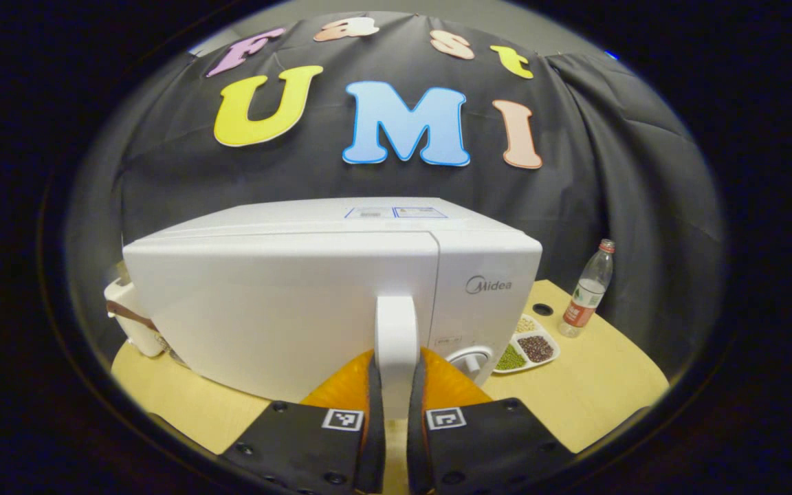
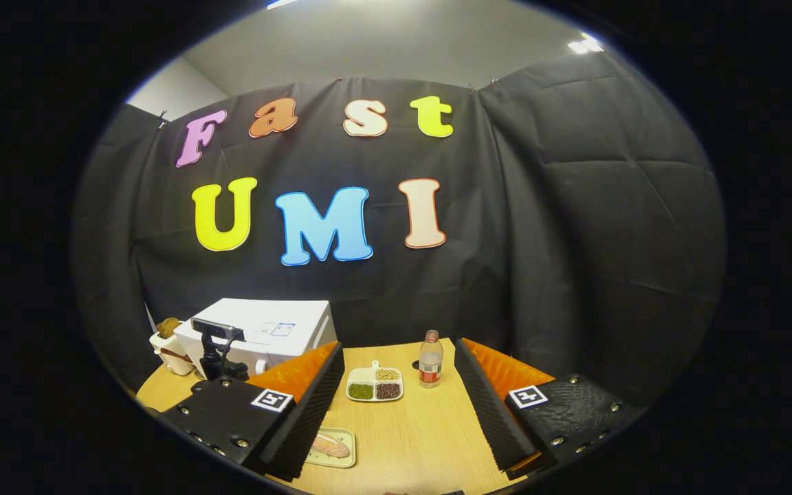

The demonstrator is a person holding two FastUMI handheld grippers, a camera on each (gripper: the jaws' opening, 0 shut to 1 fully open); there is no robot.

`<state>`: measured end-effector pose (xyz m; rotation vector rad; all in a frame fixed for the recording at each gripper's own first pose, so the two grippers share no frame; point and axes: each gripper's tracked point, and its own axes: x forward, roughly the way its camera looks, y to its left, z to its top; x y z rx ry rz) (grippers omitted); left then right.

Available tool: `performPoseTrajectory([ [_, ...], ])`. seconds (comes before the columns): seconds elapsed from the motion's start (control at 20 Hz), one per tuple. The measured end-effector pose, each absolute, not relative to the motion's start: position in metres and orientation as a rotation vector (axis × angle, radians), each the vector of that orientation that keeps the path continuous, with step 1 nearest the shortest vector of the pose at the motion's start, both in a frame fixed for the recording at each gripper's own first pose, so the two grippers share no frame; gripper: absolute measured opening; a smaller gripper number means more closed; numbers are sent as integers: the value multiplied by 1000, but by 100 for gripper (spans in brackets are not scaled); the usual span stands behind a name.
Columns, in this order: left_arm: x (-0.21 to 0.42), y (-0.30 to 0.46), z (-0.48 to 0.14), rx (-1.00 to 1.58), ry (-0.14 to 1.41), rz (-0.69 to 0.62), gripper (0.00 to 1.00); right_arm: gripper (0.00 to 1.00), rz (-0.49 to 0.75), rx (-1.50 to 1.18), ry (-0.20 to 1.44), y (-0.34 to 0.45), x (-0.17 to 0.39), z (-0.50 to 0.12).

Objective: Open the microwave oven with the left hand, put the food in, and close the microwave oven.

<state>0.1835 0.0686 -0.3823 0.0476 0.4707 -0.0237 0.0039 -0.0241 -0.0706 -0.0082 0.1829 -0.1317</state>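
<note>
The white microwave point(image 1: 313, 295) stands close in front in the left gripper view, its door facing me. My left gripper point(image 1: 396, 375) is shut on the door's upright white handle point(image 1: 396, 323), one finger on each side. In the right gripper view the microwave point(image 2: 269, 330) sits at the table's back left, with the left gripper point(image 2: 217, 354) in front of it. My right gripper point(image 2: 399, 405) hangs open above the table with nothing between its fingers. The food, a browned roll on a small pale tray point(image 2: 331, 447), lies just beside its left finger.
A divided plate of beans point(image 2: 374, 385) point(image 1: 530, 347) and a clear water bottle point(image 2: 430, 359) point(image 1: 587, 292) stand right of the microwave on the wooden table point(image 2: 423, 440). A white container point(image 1: 128, 313) point(image 2: 168, 352) sits at the microwave's left.
</note>
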Motion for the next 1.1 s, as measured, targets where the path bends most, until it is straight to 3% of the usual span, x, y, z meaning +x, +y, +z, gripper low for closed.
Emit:
performPoseTrajectory([
  [0.25, 179, 69, -382, 34, 504, -12, 11, 98, -119, -26, 181, -25, 5, -72],
  [0.6, 82, 94, -371, 39, 501, 18, 11, 98, -60, 23, 178, -9, 11, -73],
  [0.85, 33, 121, -364, 57, 513, 53, 12, 98, 42, 41, 153, 33, 19, -69],
  [1.1, -31, 174, -354, 58, 510, 189, 14, 98, 163, 32, 170, 78, 22, -76],
])
